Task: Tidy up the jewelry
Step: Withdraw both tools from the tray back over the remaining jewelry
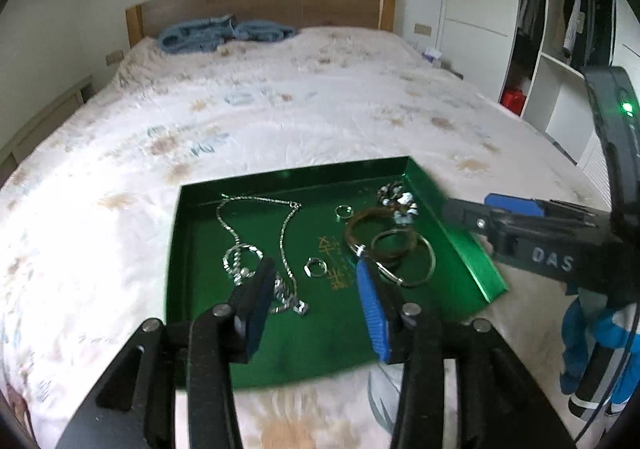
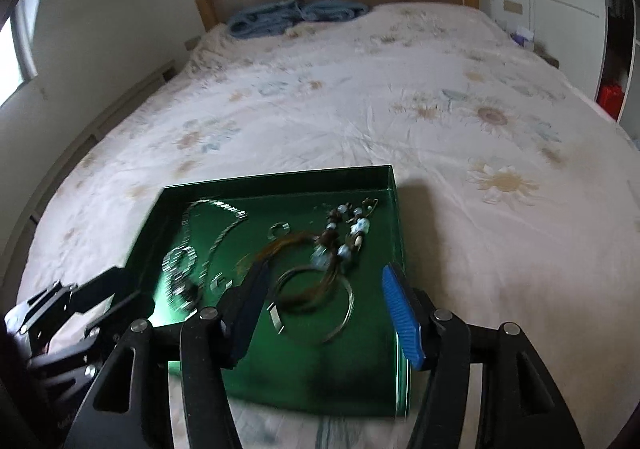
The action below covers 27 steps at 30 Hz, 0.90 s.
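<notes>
Green metal makes up the shallow tray (image 1: 460, 217) that lies on a bed (image 1: 280, 109) covered in a pale floral spread, and all the jewelry sits inside it. Both grippers hang over the tray's near edge, pointing toward the headboard (image 1: 260, 1). From its own camera, the left gripper (image 1: 316, 289) has its fingers spread wide with nothing between them; its tips sit low over the tray floor, one beside the silver chain necklace (image 1: 256, 233) on the left half, the other at the edge of the large hoop bangles (image 1: 404, 249). In that same view the right gripper (image 1: 468, 215) reaches in from the right, level with the tray's right wall. From the right wrist view, the right gripper (image 2: 326, 281) is likewise wide open and empty, straddling the bangles (image 2: 316, 301), with its blue-padded finger over the tray's right wall (image 2: 396, 217). A beaded bracelet (image 2: 344, 237) lies toward the far right corner, and two small rings (image 1: 316, 267) rest on the tray floor between necklace and bangles. Gold lettering marks the tray bottom. A folded blue blanket (image 1: 216, 33) sits at the head of the bed, against the wooden headboard. White wardrobe shelving (image 1: 560, 69) with hanging clothes stands to the right, and a window shows at the left edge of the right wrist view.
</notes>
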Available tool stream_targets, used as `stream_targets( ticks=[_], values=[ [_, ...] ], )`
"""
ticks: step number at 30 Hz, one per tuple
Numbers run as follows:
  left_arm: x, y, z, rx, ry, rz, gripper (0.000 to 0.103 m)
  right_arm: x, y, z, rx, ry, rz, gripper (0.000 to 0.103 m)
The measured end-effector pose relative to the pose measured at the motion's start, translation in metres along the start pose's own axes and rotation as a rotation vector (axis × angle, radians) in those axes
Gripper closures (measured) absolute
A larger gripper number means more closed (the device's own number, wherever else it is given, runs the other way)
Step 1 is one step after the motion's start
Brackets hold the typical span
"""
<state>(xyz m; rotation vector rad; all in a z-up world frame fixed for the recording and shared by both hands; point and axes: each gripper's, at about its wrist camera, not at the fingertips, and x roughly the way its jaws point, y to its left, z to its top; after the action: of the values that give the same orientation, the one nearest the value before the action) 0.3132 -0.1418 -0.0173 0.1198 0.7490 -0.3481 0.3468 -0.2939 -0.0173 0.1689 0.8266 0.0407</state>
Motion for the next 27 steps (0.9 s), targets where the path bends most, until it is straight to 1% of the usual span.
stream_targets(
  ticks=[9, 14, 19, 22, 27],
  values=[
    [-0.089, -0.019, -0.022, 0.049, -0.118, 0.056, 0.060, -0.092, 0.022, -0.039, -0.061, -0.088, 0.024, 0.042],
    [-0.130, -0.029, -0.038, 0.074, -0.162, 0.067, 0.060, -0.138, 0.031, -0.062, -0.082, -0.129, 0.035, 0.041],
    [-0.170, -0.033, -0.053, 0.073, -0.198, 0.071, 0.057, -0.177, 0.037, -0.086, -0.087, -0.162, 0.053, 0.040],
    [-0.192, -0.035, -0.065, 0.067, -0.214, 0.078, 0.055, -0.197, 0.042, -0.101, -0.095, -0.180, 0.041, 0.039],
    [-0.217, -0.038, -0.088, 0.058, -0.221, 0.084, 0.054, -0.224, 0.045, -0.131, -0.094, -0.191, 0.033, 0.037]
  ],
)
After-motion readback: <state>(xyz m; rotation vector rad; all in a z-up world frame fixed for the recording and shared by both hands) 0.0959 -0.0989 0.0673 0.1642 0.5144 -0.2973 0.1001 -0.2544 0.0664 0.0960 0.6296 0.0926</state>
